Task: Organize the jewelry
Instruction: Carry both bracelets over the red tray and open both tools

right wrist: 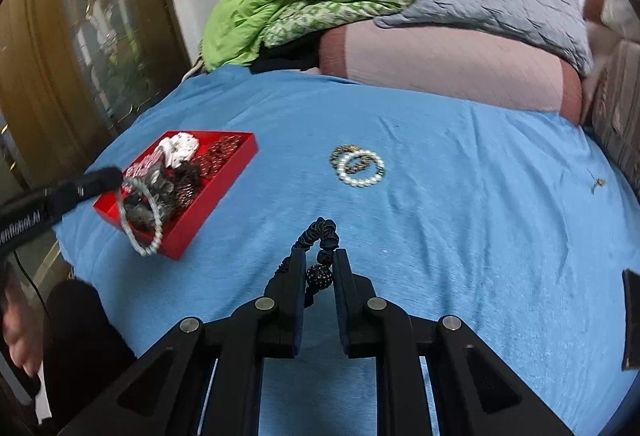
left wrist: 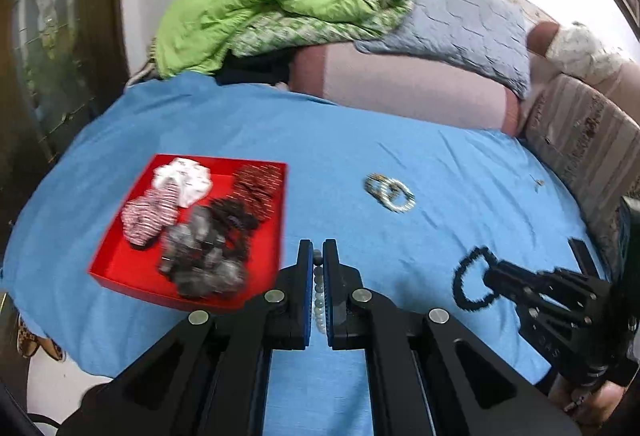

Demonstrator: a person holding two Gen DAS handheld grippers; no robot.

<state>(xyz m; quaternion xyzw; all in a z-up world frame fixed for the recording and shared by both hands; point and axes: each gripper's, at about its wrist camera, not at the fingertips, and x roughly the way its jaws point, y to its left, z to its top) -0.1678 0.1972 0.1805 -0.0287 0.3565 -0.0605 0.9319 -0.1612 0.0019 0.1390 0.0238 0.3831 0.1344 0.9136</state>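
My left gripper is shut on a pale bead bracelet, whose beads show between its blue pads. In the right wrist view that bracelet hangs as a loop from the left gripper over the near corner of a red tray. The tray holds several fabric scrunchies. My right gripper is shut on a black hair tie with a dark beaded ball. In the left wrist view the right gripper and the hair tie's loop hang above the blue sheet. A few bracelets lie overlapped mid-sheet.
The blue sheet covers a bed. Behind it lie a green quilt, a grey pillow and a pink bolster. A tiny trinket lies at the far right. A dark flat object sits at the right edge.
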